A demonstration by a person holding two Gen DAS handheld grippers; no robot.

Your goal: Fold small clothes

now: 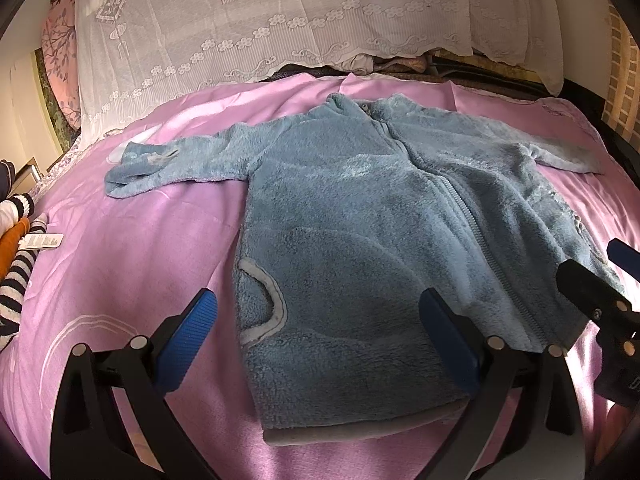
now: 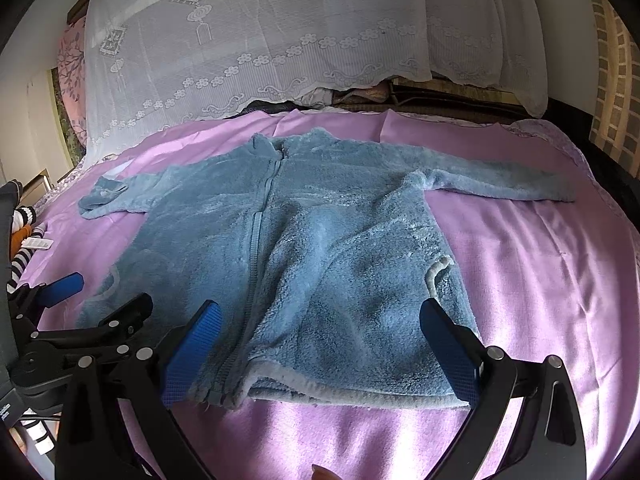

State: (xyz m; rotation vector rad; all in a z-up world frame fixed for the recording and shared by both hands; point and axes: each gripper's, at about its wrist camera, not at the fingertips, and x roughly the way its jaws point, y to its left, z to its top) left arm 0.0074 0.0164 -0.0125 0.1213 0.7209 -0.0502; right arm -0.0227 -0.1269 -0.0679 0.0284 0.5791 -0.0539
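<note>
Ahead, blue fleece jacket (image 1: 360,208) flat, left tongs (image 1: 320,344), right tongs (image 2: 320,352) wide open, empty

**Two wrist views, side by side over the hem**

Both fisheye cameras sit low and close behind their own fingers, facing 12 o'clock across the pink bedspread (image 1: 120,264) toward the lace cover (image 1: 248,24). The left wrist view looks over the blue fleece jacket (image 1: 360,208) from its 7 o'clock corner; the right wrist view from 5 o'clock. Both share the whole jacket. Each catches the other: the right gripper (image 1: 600,276) at 3 o'clock, the left gripper (image 2: 96,296) at 9 o'clock.
</note>
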